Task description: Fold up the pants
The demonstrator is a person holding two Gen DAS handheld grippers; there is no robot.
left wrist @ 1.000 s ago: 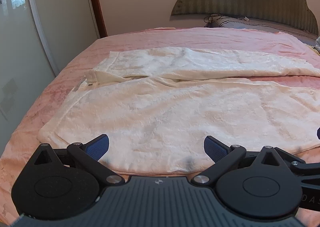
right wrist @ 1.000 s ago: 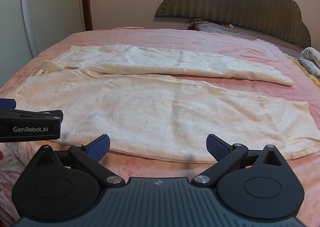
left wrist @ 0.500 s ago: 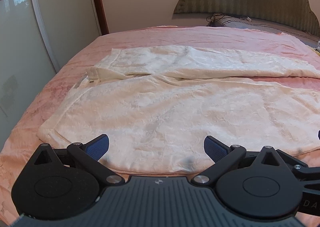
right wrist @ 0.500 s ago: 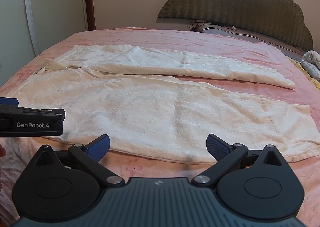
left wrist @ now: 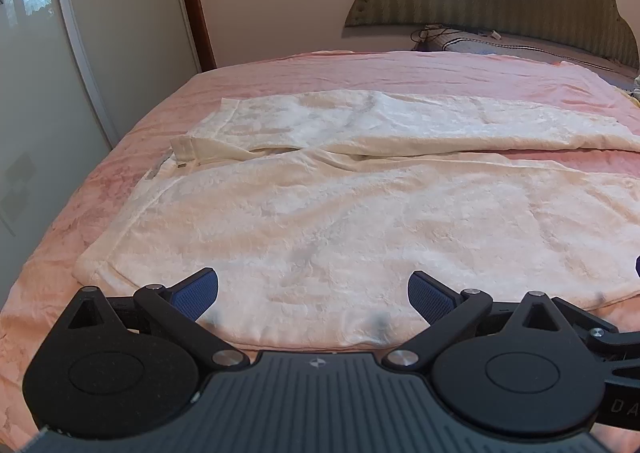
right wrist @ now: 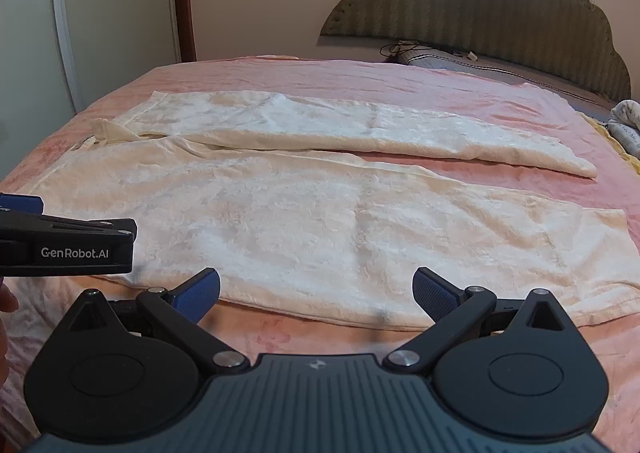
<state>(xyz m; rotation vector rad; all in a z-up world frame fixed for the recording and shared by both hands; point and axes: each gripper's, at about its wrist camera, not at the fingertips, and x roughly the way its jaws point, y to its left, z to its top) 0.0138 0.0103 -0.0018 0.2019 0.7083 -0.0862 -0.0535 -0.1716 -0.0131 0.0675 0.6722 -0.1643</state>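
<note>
Cream-white pants [left wrist: 360, 221] [right wrist: 320, 213] lie spread flat on a pink bed, waistband to the left, both legs running right side by side. The far leg [right wrist: 360, 129] is narrower and slightly apart from the near leg. My left gripper [left wrist: 313, 293] hovers open over the near edge of the pants close to the waist, with nothing between its blue pads. My right gripper [right wrist: 316, 293] hangs open over the near leg's front edge, holding nothing. The left gripper's black side [right wrist: 68, 249] shows at the left of the right wrist view.
The pink bedspread [right wrist: 320, 73] covers the bed. A padded green headboard [right wrist: 500, 13] and a grey pillow [right wrist: 460, 63] stand at the far right. A wardrobe door [left wrist: 40, 113] runs along the left. A rolled cloth [right wrist: 626, 125] lies at the right edge.
Both grippers have drifted slightly, so the pants sit a little lower and farther off in both views. Both stay open and the pants have not moved.
</note>
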